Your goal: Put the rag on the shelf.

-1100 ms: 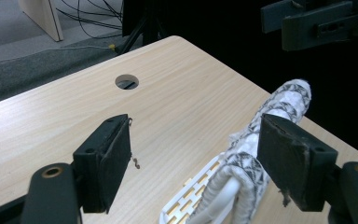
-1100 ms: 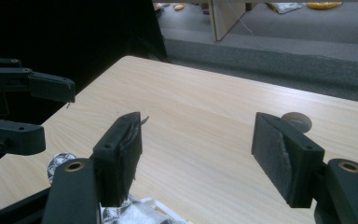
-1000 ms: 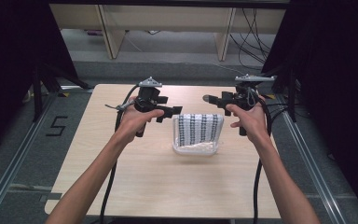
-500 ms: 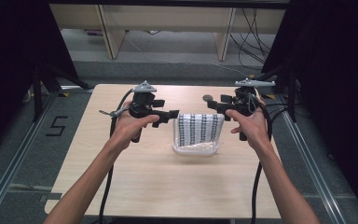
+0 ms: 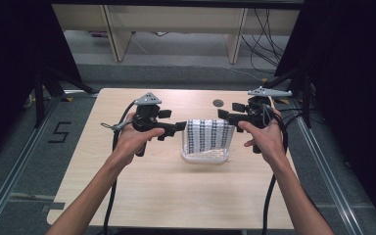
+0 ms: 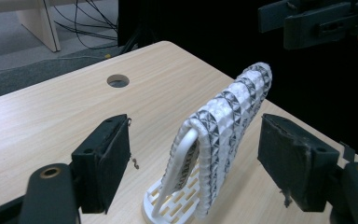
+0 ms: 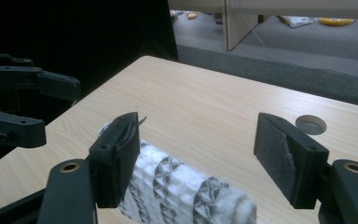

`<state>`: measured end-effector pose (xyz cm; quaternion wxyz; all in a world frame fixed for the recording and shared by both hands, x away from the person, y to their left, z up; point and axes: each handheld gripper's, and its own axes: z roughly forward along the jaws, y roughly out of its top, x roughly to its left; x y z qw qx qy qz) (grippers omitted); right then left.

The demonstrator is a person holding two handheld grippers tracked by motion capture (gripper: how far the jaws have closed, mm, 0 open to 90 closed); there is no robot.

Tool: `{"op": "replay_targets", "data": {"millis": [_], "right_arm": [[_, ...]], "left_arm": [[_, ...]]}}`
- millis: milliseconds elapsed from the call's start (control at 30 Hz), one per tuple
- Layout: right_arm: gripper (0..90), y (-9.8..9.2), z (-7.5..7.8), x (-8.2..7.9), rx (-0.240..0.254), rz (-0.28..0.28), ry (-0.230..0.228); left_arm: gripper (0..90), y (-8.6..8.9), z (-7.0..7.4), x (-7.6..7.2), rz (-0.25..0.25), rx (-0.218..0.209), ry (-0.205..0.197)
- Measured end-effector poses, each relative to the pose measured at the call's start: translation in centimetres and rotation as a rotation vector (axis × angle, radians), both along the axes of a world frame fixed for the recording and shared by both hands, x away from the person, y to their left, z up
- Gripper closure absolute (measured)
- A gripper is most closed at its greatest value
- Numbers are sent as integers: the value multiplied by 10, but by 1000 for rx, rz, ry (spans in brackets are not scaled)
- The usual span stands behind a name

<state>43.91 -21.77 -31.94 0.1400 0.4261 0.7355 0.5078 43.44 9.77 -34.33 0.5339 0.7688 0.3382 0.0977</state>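
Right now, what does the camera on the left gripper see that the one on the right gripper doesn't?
Left gripper view: a white slotted rack stands on the table, and the patterned cloth hangs upright over its hoop.
Right gripper view: the cloth is seen from above. The grey floor beyond the table has yellow items lying on it, too far off to identify.
Both: the cloth, the wooden table and the round hole in it.
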Motion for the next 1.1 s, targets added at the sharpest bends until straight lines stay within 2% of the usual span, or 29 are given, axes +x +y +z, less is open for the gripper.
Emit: {"op": "replay_targets", "data": {"millis": [133, 167, 200, 233, 267, 300, 333, 433, 467, 533, 567, 700, 733, 767, 800, 833, 867, 900, 933, 967, 1100], "right_arm": [[309, -2, -5, -7, -5, 5, -1], [303, -3, -5, -7, -27, 7, -18], [302, -2, -7, -10, -19, 6, -12], [302, -2, -7, -10, -33, 7, -27], [302, 0, -7, -13, -24, -6, -8], [301, -1, -8, -13, -32, 9, -32], [301, 1, -8, -16, -20, -2, -18], [299, 0, -9, -17, -43, 7, -47], [299, 1, -10, -18, -30, 9, -25], [298, 2, -12, -20, -24, 8, -27], [298, 1, -12, -19, -42, 7, -42], [289, 0, -13, -23, -28, 5, -18], [288, -2, -13, -23, -38, 8, -38], [285, -2, -13, -25, -32, -11, -25], [281, -4, -13, -25, -43, -4, -40], [277, -4, -12, -28, -34, -14, -26], [275, -6, -13, -28, -38, -2, -39], [273, -6, -12, -30, -30, -8, -24], [272, -8, -12, -30, -51, -10, -42], [268, -8, -13, -31, -34, -6, -31], [248, -10, -16, -35, -34, -8, -35]], "left_arm": [[246, 3, -3, -7, -3, 2, 3], [246, 4, -4, -8, -2, 7, 0], [246, 4, -5, -9, -4, -2, -2], [246, 4, -5, -9, -3, -2, 1], [246, 5, -6, -10, -4, -4, -2], [246, 6, -6, -11, -7, -5, -5], [246, 6, -6, -12, -11, -8, -9], [246, 6, -7, -15, -6, 5, -13], [246, 6, -7, -16, -8, 8, -13], [245, 6, -8, -19, -13, 8, -17], [245, 7, -8, -20, -13, 7, -17], [244, 8, -10, -23, -25, -4, -23], [243, 9, -9, -24, -17, 7, -20], [242, 9, -10, -24, -19, 3, -22], [241, 10, -10, -25, -24, 0, -23], [241, 10, -9, -27, -17, 14, -24], [241, 10, -9, -28, -18, 5, -28], [240, 10, -9, -28, -23, 0, -29], [240, 11, -9, -29, -20, 9, -29], [240, 10, -9, -31, -20, 7, -27], [239, 10, -12, -35, -26, 8, -28]]}}
